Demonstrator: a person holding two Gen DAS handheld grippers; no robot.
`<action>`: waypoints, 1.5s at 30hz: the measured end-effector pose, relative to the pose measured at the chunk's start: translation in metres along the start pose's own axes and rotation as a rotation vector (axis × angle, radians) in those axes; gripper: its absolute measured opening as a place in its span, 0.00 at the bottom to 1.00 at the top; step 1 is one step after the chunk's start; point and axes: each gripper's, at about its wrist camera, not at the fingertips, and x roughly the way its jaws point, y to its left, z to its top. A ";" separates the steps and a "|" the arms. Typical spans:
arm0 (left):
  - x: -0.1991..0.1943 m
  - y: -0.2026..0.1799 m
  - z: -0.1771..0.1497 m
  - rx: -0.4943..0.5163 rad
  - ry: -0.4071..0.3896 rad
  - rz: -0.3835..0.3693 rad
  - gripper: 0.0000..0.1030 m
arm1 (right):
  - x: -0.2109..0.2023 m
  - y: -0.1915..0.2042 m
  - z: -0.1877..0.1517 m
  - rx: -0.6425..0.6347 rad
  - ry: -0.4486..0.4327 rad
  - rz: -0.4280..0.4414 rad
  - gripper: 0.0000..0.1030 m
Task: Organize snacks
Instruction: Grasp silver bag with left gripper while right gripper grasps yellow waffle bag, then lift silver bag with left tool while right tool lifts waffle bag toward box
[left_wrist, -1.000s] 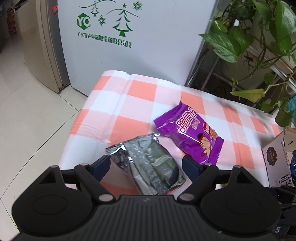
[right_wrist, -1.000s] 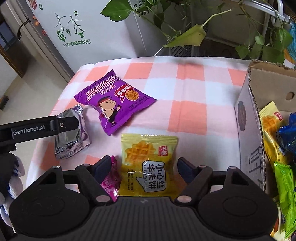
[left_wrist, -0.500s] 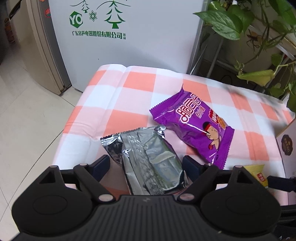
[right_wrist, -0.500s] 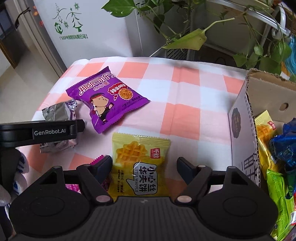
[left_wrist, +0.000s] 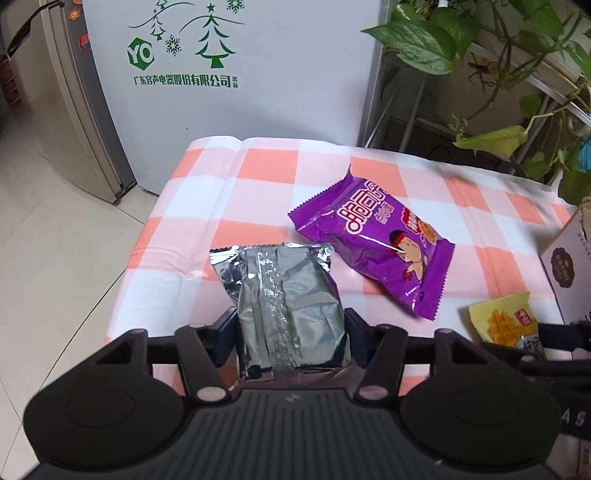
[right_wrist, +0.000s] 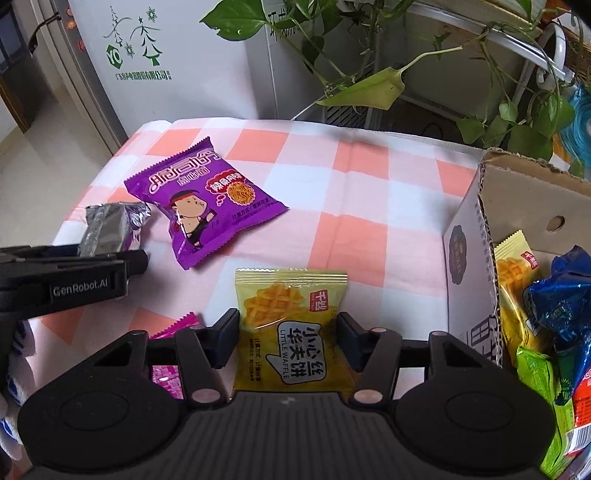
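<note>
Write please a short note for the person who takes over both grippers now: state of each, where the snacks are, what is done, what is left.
Left gripper: jaws closing, pads against the silver packet.
Right gripper: jaws closing, pads against the yellow waffle packet.
Purple packet and pink packet lie loose on the checkered cloth.
Done: several snacks are in the cardboard box.
Left: box both gripped packets, then purple and pink.

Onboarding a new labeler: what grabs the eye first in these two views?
First, the two grips: the left gripper has its jaws closing on the silver foil packet, and the right gripper has its jaws closing on the yellow waffle packet. Next, the purple snack bag lying loose on the checked cloth, and the cardboard box of snacks at the right.
</note>
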 end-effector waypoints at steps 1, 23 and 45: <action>-0.001 0.000 0.000 0.005 -0.001 -0.003 0.57 | -0.002 0.000 0.001 0.002 -0.005 0.004 0.61; -0.047 0.007 -0.007 -0.010 -0.056 -0.054 0.57 | -0.039 0.006 0.008 -0.042 -0.104 0.043 0.60; -0.094 -0.001 0.000 -0.020 -0.168 -0.053 0.57 | -0.086 -0.005 0.012 -0.062 -0.203 0.056 0.60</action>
